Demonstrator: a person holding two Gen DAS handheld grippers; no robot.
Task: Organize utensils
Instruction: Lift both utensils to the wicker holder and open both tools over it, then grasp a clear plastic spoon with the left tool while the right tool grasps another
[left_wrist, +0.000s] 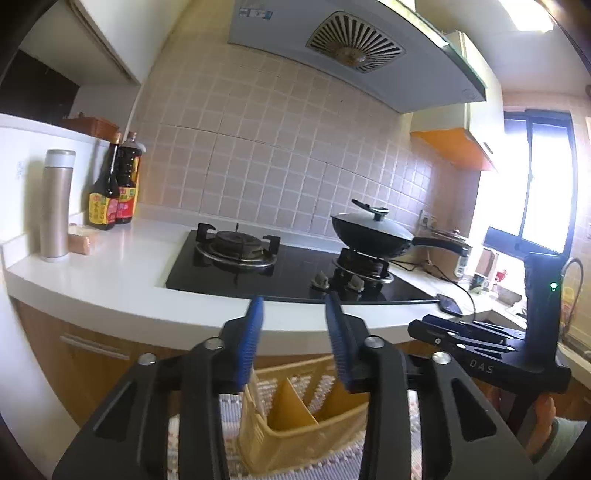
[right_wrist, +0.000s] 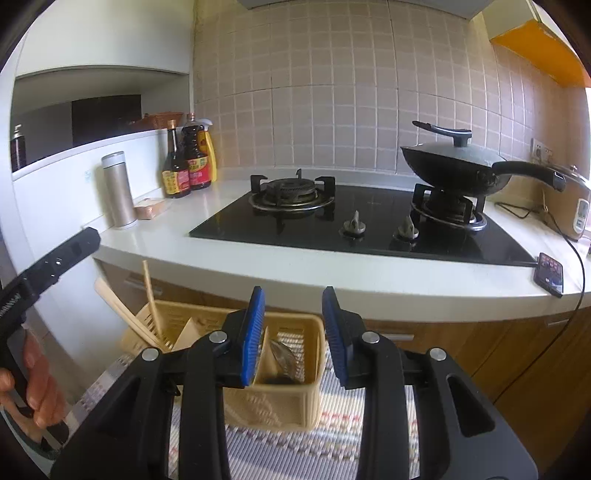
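Kitchen light from a window at my right washes over a white countertop (right_wrist: 295, 273) with wooden cabinets beneath.

Below that counter edge sits a yellow plastic utensil caddy (right_wrist: 273, 402), divided into compartments, resting on a woven striped mat (right_wrist: 295, 450). In its far left compartment, chopsticks (right_wrist: 149, 295) and a pale wooden utensil (right_wrist: 122, 314) lean outward. A dark metal piece, perhaps a spoon bowl, lies in the right compartment; I cannot tell exactly what it is.

Both my tools hover above the caddy. My right gripper (right_wrist: 293, 325) has its blue-padded jaws apart and empty. My left gripper (left_wrist: 295, 332) is likewise spread wide, holding nothing.

I judge the main risk is the tall, leaning chopsticks: a jaw brushing them could flick them out or tip the light caddy over, since the soft mat gives it little footing. My two tools are close together, so they could also collide over the same compartment. The dark piece lies low behind a divider, so a grab there might catch the plastic wall instead.

Farther out, a black glass gas hob (right_wrist: 354, 218) is set into the counter, with a lidded wok (right_wrist: 454, 166) on its right burner. Sauce bottles (right_wrist: 184, 162) and a metal flask (right_wrist: 118, 192) stand at the left. A phone (right_wrist: 550, 273) lies near the counter's front edge, on a cable. Beige tiles cover the wall, and an extractor hood (left_wrist: 354, 40) hangs overhead.
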